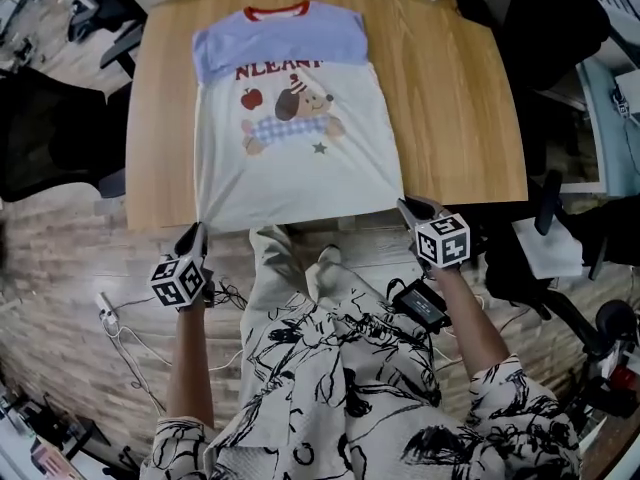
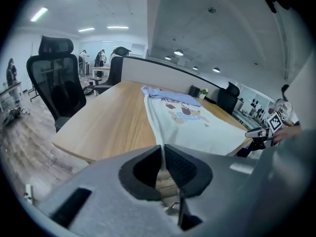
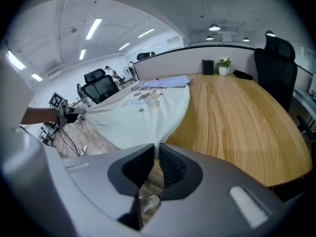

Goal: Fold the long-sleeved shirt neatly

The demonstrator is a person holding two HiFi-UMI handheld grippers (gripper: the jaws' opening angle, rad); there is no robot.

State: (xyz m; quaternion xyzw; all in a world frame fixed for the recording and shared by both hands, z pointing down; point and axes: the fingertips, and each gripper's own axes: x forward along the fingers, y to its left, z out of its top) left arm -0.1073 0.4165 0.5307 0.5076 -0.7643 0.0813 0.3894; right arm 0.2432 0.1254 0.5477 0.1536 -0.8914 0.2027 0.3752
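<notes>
Head view: the pale shirt (image 1: 295,158) with a cartoon dog print lies flat on the wooden counter (image 1: 450,118), its red collar toward the top of the frame and its hem at the near edge. The left gripper (image 1: 196,232) has its jaws closed on the lower-left hem corner. The right gripper (image 1: 411,208) has its jaws closed on the lower-right corner. In each gripper view the cloth tapers into the closed jaws.

Head view steep above table (image 1: 450,98), both gripper views low, close, sharing shirt (image 1: 290,173)
</notes>
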